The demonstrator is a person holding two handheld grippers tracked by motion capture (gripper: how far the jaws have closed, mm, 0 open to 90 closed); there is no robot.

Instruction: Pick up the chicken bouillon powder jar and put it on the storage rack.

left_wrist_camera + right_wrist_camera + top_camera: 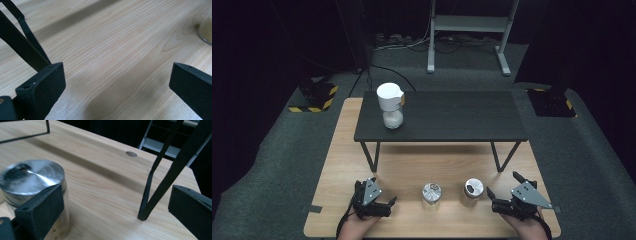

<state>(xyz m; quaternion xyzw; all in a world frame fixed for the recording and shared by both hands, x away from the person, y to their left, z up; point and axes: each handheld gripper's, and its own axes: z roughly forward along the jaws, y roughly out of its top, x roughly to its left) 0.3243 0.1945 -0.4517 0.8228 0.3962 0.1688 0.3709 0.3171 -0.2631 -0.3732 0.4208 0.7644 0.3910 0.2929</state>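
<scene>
Two small glass jars with metal lids stand on the wooden table (412, 165) near its front edge: the left jar (432, 193) and the right jar (473, 188). My left gripper (377, 192) rests open to the left of the left jar, nothing between its jaws. In the left gripper view that gripper (117, 75) spans bare wood, and the jar's glass wall (206, 30) shows tan grains. My right gripper (502, 184) is open just right of the right jar. In the right gripper view its left fingertip (42, 207) is close beside the jar's lid (30, 177).
A low black shelf (442, 117) stands across the middle of the table on thin black legs (372, 157) (165, 170) (25, 42). A white-capped glass container (390, 105) with white grains sits on its left end. A metal frame (469, 30) stands on the floor behind.
</scene>
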